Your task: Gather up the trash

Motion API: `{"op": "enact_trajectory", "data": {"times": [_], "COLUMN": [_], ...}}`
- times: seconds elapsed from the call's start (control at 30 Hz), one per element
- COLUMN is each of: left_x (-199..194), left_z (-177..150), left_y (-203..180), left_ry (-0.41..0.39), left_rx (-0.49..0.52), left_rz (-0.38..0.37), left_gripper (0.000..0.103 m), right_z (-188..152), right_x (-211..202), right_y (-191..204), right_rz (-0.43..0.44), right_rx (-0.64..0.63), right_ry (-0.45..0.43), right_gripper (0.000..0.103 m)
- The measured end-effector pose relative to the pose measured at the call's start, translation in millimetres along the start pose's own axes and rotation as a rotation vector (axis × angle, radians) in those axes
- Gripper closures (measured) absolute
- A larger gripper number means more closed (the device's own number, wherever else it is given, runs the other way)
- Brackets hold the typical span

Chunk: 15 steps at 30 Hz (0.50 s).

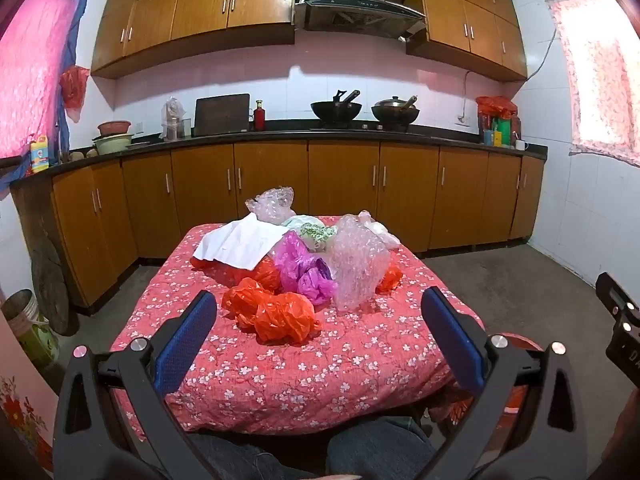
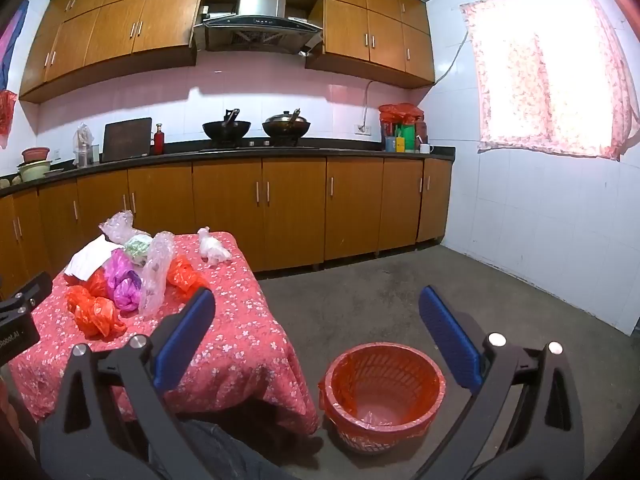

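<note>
A pile of trash lies on a small table with a red floral cloth (image 1: 280,376): a crumpled orange bag (image 1: 276,314), a pink bag (image 1: 304,268), bubble wrap (image 1: 360,268), white paper (image 1: 240,244), more wrap behind. My left gripper (image 1: 320,320) is open and empty, just short of the orange bag. My right gripper (image 2: 316,320) is open and empty, above the floor to the right of the table (image 2: 240,344). A red mesh waste basket (image 2: 382,392) with an orange liner stands on the floor below it. The pile shows at left in the right wrist view (image 2: 120,280).
Wooden kitchen cabinets (image 1: 344,192) and a dark counter with two woks (image 1: 336,110) run behind the table. A bucket (image 1: 28,320) stands on the floor at left. The person's knees (image 1: 320,456) are under the near table edge. Grey floor (image 2: 400,292) lies right of the table.
</note>
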State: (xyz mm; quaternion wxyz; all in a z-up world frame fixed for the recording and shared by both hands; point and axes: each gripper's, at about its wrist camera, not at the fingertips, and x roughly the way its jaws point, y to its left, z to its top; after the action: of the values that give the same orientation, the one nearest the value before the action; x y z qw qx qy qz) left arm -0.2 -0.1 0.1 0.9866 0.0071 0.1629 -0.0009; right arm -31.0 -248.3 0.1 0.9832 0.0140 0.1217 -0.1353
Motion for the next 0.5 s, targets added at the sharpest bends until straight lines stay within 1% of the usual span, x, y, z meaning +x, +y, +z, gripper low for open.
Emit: {"op": "enact_trajectory", "data": {"times": [0.5], "left_x": [0.0], "left_z": [0.4], "left_y": [0.3], "left_ry": [0.002], "left_rx": [-0.004], "left_rz": [-0.001], "left_gripper": [0.002], "right_z": [-0.1], "right_x": [0.5], "right_y": [1.1], "right_rz": [0.001], "right_rx": [-0.001], "right_ry": [0.005], "right_gripper": [0.004]}}
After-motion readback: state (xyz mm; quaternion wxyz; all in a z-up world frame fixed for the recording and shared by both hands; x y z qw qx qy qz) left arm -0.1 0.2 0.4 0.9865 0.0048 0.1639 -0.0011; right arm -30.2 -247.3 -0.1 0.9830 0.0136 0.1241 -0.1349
